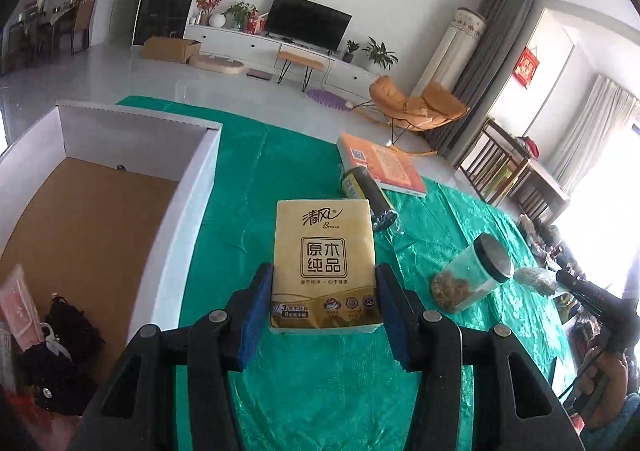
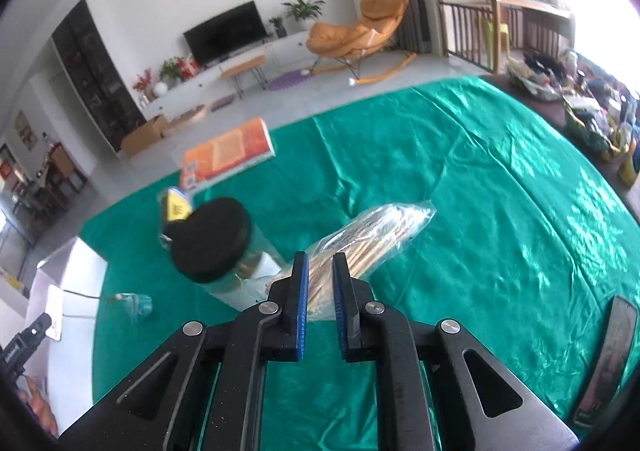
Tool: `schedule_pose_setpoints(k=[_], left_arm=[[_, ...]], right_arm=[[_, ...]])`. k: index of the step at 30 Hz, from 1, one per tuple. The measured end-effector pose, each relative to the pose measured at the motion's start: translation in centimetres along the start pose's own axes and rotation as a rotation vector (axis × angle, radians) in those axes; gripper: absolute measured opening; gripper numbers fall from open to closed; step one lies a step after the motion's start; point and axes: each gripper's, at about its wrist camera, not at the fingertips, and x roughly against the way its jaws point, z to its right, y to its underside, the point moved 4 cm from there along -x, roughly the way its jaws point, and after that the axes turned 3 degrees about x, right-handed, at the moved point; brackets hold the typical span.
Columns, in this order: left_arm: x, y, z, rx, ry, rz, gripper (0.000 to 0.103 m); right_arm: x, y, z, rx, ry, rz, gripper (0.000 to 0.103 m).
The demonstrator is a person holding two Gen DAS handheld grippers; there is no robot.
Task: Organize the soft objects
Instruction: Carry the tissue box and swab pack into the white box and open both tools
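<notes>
My left gripper is shut on a gold tissue pack, held just above the green tablecloth. To its left is an open white box with a brown floor; a black soft item and a pink packet lie in its near corner. My right gripper is shut on a clear bag of pale sticks that lies on the cloth.
A clear jar with a black lid lies beside the stick bag. A black roll with a yellow label and an orange book lie farther back. Clutter lines the table's far right end.
</notes>
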Motion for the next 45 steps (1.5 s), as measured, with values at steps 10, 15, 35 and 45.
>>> schedule_pose_setpoints(k=[10,15,35,45], left_arm=[[4.8,-0.9,-2.1,0.011,0.046,0.017,0.051],[6.6,-0.4,-3.1,-0.012,0.014,0.046,0.051],[6.4,3.1,-4.1,-0.088,-0.041,-0.006,0.051],[11.2,1.4,-9.4,-0.018,-0.11,0.032,0.051]], right_arm=[[4.4,-0.3,-11.3,0.143,-0.194,0.048,0.011],[2.7,1.8,-10.6,0.083,-0.196,-0.092,0.048],[-11.7,12.8,-11.0,-0.072,0.092,-0.269,0.032],[-1.2,8.9,-18.5,0.073,-0.205,-0.154,0.032]])
